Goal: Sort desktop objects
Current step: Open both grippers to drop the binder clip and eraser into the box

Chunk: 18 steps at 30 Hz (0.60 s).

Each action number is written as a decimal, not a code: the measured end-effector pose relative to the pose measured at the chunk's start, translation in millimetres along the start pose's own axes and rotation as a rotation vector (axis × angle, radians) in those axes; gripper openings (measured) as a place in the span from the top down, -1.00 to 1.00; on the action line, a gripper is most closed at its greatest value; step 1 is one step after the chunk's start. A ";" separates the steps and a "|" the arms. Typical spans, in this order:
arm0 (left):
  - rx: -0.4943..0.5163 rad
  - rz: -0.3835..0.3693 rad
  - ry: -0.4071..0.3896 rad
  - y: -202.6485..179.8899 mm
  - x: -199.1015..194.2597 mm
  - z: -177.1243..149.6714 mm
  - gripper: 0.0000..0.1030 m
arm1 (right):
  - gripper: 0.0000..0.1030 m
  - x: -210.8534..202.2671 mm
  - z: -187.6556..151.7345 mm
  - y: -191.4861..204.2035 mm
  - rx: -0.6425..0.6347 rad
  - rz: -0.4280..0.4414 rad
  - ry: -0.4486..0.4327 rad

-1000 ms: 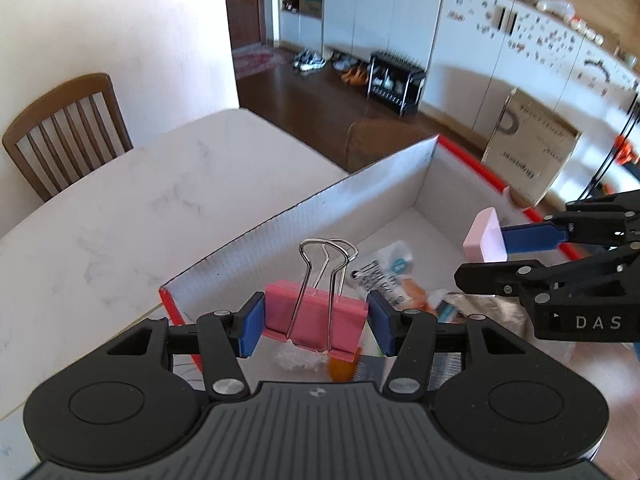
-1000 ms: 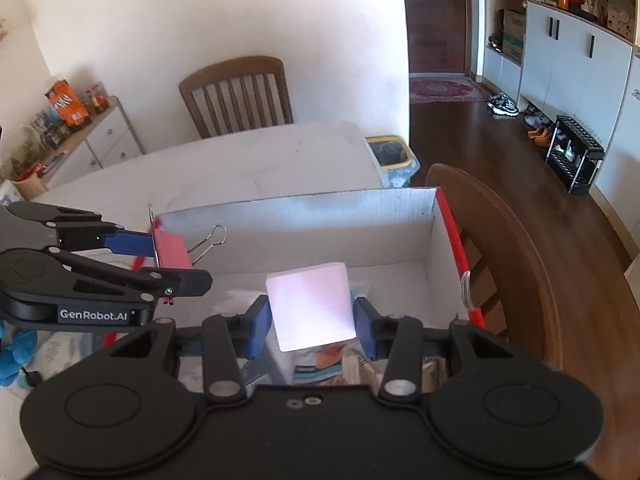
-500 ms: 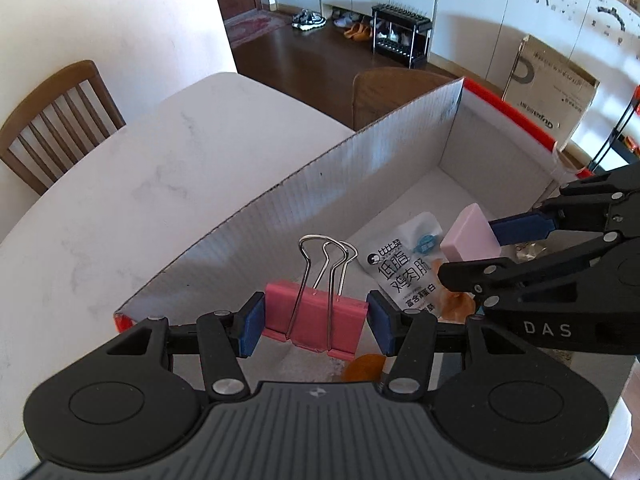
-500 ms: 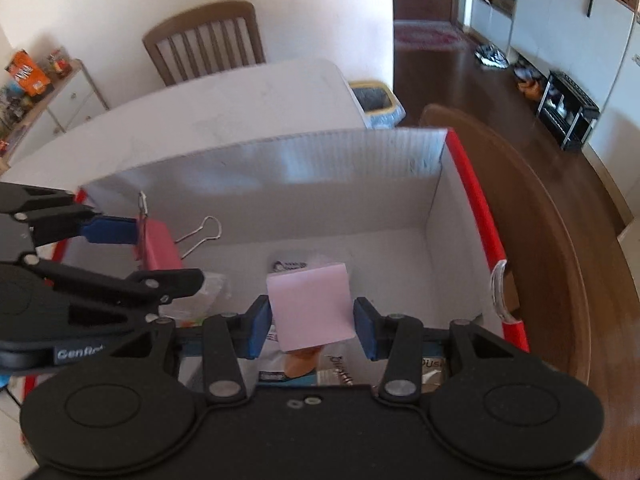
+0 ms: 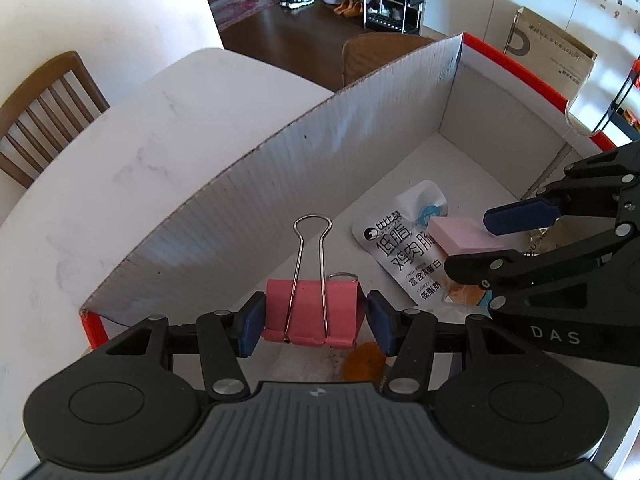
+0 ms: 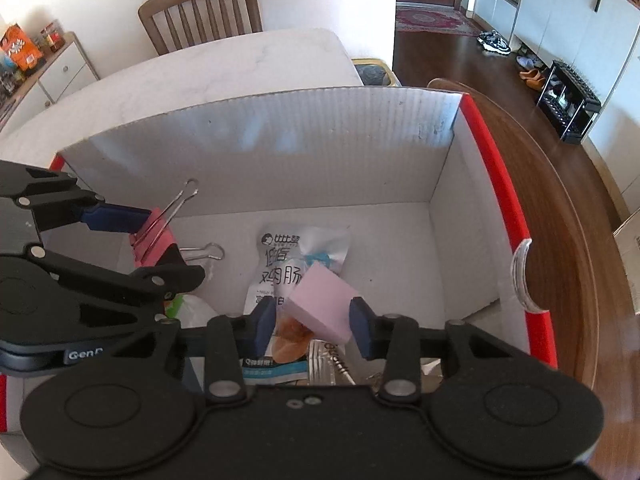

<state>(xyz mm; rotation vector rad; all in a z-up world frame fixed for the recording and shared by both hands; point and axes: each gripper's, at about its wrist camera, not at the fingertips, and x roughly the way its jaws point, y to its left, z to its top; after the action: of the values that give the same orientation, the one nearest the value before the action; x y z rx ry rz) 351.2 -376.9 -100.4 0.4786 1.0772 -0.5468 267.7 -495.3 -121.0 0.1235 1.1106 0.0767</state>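
My left gripper (image 5: 314,322) is shut on a pink binder clip (image 5: 312,310) and holds it inside the white cardboard box (image 5: 280,184), near its left end. The clip also shows in the right wrist view (image 6: 154,242). My right gripper (image 6: 314,324) stands open around a pink sticky-note pad (image 6: 324,306), which is tilted and loose between the pads, over a snack packet (image 6: 296,256). The pad also shows in the left wrist view (image 5: 464,234).
The box has red outer walls (image 6: 500,200) and holds several packets and wrappers. It stands on a white marble table (image 5: 120,152). Wooden chairs (image 6: 200,12) stand beyond the table and at the box's right side.
Both grippers have dropped lower into the box. The right gripper's jaws have opened and the pink pad has tilted loose. One handle of the binder clip has folded down.
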 end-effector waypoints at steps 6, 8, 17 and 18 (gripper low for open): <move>-0.014 -0.012 0.018 4.1 4.0 3.0 -0.03 | -0.01 -2.9 -0.4 -2.9 0.006 0.014 0.006; -0.030 -0.024 0.007 5.9 2.8 2.2 -0.04 | -0.04 -6.1 0.1 -3.5 -0.001 0.018 0.001; -0.043 -0.044 -0.066 6.7 -19.8 -3.5 -0.29 | -0.35 -39.9 -11.6 -11.7 -0.026 0.055 -0.054; -0.044 -0.041 -0.071 7.3 -22.4 -4.4 -0.29 | -0.38 -44.0 -13.2 -11.8 -0.030 0.055 -0.063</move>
<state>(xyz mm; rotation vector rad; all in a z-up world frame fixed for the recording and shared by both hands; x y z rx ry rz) 344.5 -364.6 -80.9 0.3963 1.0305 -0.5715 236.4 -511.6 -89.4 0.1288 1.0426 0.1379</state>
